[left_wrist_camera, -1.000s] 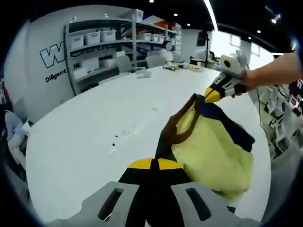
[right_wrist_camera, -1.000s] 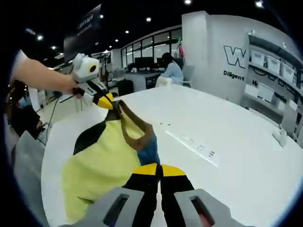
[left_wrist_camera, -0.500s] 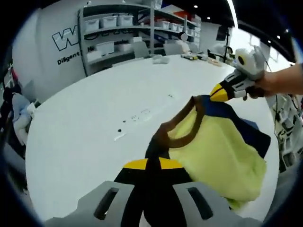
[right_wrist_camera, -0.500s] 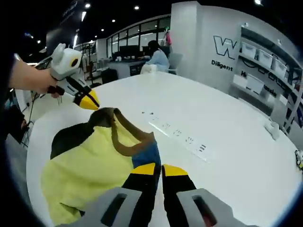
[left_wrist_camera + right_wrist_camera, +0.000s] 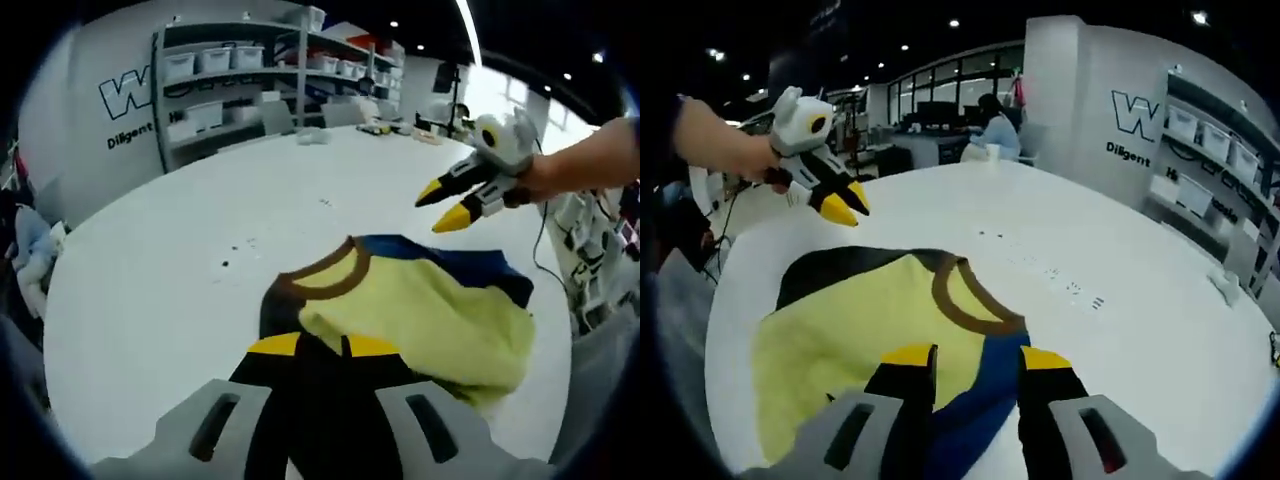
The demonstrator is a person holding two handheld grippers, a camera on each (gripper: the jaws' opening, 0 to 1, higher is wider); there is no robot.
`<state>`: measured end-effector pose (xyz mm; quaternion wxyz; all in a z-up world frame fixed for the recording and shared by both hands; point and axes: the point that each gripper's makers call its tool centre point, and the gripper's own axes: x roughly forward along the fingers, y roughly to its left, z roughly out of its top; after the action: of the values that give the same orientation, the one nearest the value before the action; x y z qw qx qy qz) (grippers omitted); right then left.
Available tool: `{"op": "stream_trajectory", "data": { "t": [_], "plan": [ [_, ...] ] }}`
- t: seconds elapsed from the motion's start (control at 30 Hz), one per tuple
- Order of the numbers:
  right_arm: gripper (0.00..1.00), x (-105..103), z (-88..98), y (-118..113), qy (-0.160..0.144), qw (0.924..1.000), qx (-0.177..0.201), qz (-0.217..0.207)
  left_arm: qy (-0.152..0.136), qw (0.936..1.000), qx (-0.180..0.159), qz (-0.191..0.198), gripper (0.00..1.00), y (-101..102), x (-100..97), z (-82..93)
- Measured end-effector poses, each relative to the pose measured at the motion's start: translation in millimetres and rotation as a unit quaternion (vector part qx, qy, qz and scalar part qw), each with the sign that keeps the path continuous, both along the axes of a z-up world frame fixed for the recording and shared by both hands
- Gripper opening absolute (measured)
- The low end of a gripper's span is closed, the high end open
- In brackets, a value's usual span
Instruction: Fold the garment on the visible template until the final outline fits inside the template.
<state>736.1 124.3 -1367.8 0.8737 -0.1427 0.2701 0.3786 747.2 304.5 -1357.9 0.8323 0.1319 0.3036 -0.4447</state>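
In the left gripper view, far on the left, shelves [image 5: 230,80] with boxes stand by a wall. The big white table [image 5: 180,260] lies in front of them. Your left gripper [image 5: 322,346] is low and near, at the near edge of the shirt [image 5: 420,310]. Its fingers are a little way apart and hold nothing. The shirt lies in a loose heap on the table, just past those fingers. It is yellow with a brown neck ring, and it has blue and black parts on the far and right sides. To the right, your right gripper [image 5: 447,203] is up in the air above the far right side of the shirt. Its two yellow tips are spread apart with nothing between them. Your hand [image 5: 545,180] holds it.

In the right gripper view, the left gripper is up in the air at the far left, past the shirt and not touching it. The right gripper's fingers are wide apart, just over the near part of the shirt. A person [image 5: 995,130] sits far away at a desk.
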Motion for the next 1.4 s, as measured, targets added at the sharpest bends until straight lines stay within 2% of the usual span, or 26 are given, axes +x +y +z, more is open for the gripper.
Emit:
{"op": "stream_trajectory", "data": {
  "t": [0.1,0.37,0.5,0.63,0.67,0.77,0.8,0.87,0.9,0.93,0.97,1.0,1.07,1.13,1.23,1.4],
  "plan": [
    [0.26,-28.3,-1.8,9.2,-0.003,0.9998,0.005,0.018,0.002,0.9997,-0.002,-0.026,0.16,-3.1,-30.0,-6.8],
    [0.30,-115.8,-7.9,39.0,-0.011,0.9970,0.019,0.075,0.014,0.9967,0.040,-0.070,0.21,16.0,-101.9,-42.0],
    [0.31,-157.2,-12.5,57.7,-0.017,0.9933,0.009,0.114,0.010,0.9922,0.083,-0.093,0.31,26.6,-123.3,-63.6],
    [0.28,-181.3,-18.5,70.9,-0.018,0.9893,0.001,0.145,0.009,0.9874,0.117,-0.106,0.28,37.6,-128.5,-77.8],
    [0.28,-186.6,-24.7,72.0,-0.022,0.9862,-0.023,0.163,0.009,0.9874,0.117,-0.107,0.27,37.6,-128.9,-79.0],
    [0.29,-194.7,-35.2,78.4,-0.012,0.9844,-0.028,0.173,0.003,0.9833,0.138,-0.118,0.21,42.2,-128.5,-85.3],
    [0.29,-194.3,-39.8,78.0,-0.014,0.9834,-0.036,0.178,0.002,0.9852,0.127,-0.115,0.20,40.1,-127.1,-82.8],
    [0.29,-191.6,-44.0,76.9,-0.011,0.9835,-0.042,0.175,0.004,0.9857,0.128,-0.110,0.18,40.8,-122.8,-83.7],
    [0.30,-189.2,-48.2,74.7,-0.006,0.9842,-0.046,0.171,0.001,0.9854,0.132,-0.108,0.14,43.8,-121.1,-83.4],
    [0.30,-188.2,-49.6,73.5,-0.006,0.9843,-0.049,0.170,0.002,0.9849,0.136,-0.106,0.04,47.0,-119.9,-83.9],
    [0.30,-186.3,-52.9,71.1,-0.008,0.9836,-0.058,0.171,0.003,0.9859,0.139,-0.093,0.03,54.5,-116.7,-83.9],
    [0.29,-186.3,-55.0,69.8,-0.005,0.9834,-0.061,0.171,0.011,0.9858,0.135,-0.099,0.04,56.8,-118.7,-83.9],
    [0.25,-186.8,-60.1,66.4,-0.006,0.9820,-0.071,0.175,0.013,0.9867,0.136,-0.088,0.04,67.4,-116.5,-83.5],
    [0.17,-186.7,-67.1,59.7,-0.004,0.9796,-0.094,0.177,0.010,0.9875,0.140,-0.072,0.03,82.9,-111.5,-81.3],
    [0.09,-185.0,-69.2,54.6,-0.006,0.9803,-0.099,0.170,0.011,0.9899,0.138,-0.032,0.03,111.4,-100.0,-77.2],
    [0.00,-184.1,-71.4,45.5,-0.003,0.9810,-0.101,0.166,0.014,0.9901,0.139,0.014,0.03,149.6,-86.1,-73.0]
  ]
}}
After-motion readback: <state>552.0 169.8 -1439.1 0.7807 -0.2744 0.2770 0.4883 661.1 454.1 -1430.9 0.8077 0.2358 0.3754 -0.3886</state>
